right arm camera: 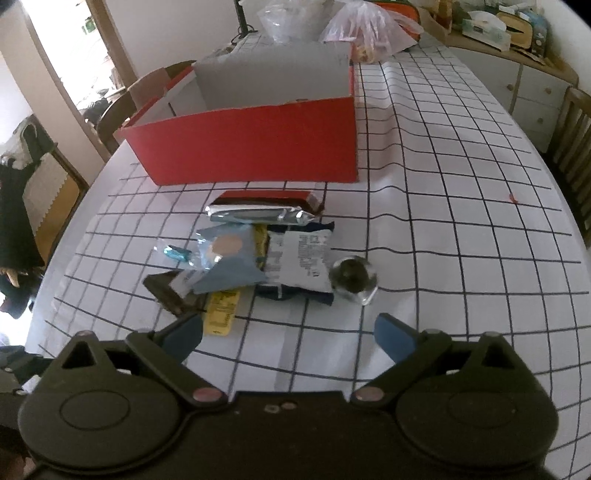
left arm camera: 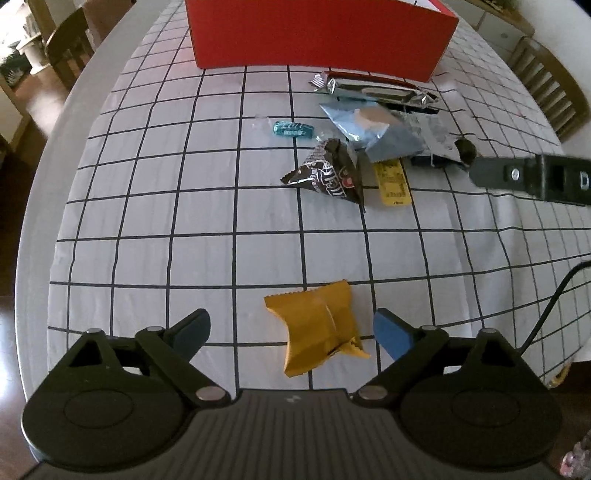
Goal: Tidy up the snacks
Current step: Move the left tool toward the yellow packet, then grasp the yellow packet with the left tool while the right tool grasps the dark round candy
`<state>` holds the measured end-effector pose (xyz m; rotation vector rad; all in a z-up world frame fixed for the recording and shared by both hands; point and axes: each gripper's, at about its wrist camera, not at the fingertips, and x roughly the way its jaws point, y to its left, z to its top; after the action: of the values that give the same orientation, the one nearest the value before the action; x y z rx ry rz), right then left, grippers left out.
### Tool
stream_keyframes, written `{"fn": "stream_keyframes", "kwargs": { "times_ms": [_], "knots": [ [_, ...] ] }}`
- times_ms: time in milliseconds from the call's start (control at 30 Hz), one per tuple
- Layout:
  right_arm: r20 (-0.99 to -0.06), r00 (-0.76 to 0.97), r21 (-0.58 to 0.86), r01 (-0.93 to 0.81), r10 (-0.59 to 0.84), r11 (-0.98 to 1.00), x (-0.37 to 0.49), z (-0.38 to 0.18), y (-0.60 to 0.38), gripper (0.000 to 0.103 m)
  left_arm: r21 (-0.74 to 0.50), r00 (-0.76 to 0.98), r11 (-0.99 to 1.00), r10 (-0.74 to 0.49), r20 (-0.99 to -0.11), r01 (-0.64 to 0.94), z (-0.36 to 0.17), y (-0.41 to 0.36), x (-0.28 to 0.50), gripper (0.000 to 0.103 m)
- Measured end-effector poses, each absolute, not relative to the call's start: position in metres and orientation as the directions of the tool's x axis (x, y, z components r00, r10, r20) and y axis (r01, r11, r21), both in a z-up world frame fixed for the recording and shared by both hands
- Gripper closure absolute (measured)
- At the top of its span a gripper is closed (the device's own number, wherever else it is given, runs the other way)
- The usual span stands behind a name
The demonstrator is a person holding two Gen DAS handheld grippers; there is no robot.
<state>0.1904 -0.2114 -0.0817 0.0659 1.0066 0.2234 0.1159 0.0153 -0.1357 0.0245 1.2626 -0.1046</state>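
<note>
The yellow packet [left arm camera: 317,328] is lying flat on the gridded tablecloth [left arm camera: 184,229], right between the blue pads of my left gripper [left arm camera: 291,332], which I am holding wide apart with nothing in it. The wrapper is looking crumpled, folded across its middle, with a serrated end pointing toward my right pad; I am judging it light and slippery, likely to slide if only one finger meets it first. This looks like the pick-up step for that packet: I am thinking the next move calls for lowering until both pads straddle the folded middle, then closing on it before lifting toward the red box [left arm camera: 317,33] at the far side of the table.

Beyond it, the rest of the snacks are sitting in a loose pile just in front of the box: a brown triangular pouch [left arm camera: 328,171], a small teal candy [left arm camera: 292,129], a silver-blue pouch [left arm camera: 364,123], a long silver bar [left arm camera: 376,90] and a small yellow card-like packet [left arm camera: 392,182].

My right gripper [right arm camera: 288,338] is hovering near that pile, also spread wide and carrying nothing. In its view the box [right arm camera: 251,144] is looking open-topped, and I cannot see whether anything is inside. A clear-wrapped dark round sweet [right arm camera: 352,278] is lying at the pile's right edge, touching a white printed packet [right arm camera: 299,264].
</note>
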Motion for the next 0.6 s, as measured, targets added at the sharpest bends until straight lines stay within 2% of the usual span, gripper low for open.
{"fn": "stream_keyframes", "kwargs": {
  "times_ms": [233,367,533,600],
  "knots": [
    [-0.829,0.532,0.123,-0.129,0.173,0.984,0.209,-0.090,-0.233,0.010,-0.008,0.303,0.998,-0.024,-0.953,0.055,-0.141,0.008,0.112,0.024],
    [-0.834,0.529,0.056,-0.204,0.158,0.977,0.221,-0.101,-0.237,0.024,0.018,0.310,0.998,0.000,-0.951,0.055,-0.143,0.004,0.109,0.030],
    [-0.850,0.509,-0.001,-0.263,0.138,0.965,0.233,-0.115,-0.243,0.033,0.038,0.317,0.998,0.023,-0.948,0.040,-0.144,0.004,0.109,0.036],
    [-0.851,0.505,-0.006,-0.282,0.143,0.959,0.237,-0.118,-0.244,0.040,0.038,0.321,0.999,0.025,-0.947,0.033,-0.144,0.004,0.109,0.037]
  ]
}}
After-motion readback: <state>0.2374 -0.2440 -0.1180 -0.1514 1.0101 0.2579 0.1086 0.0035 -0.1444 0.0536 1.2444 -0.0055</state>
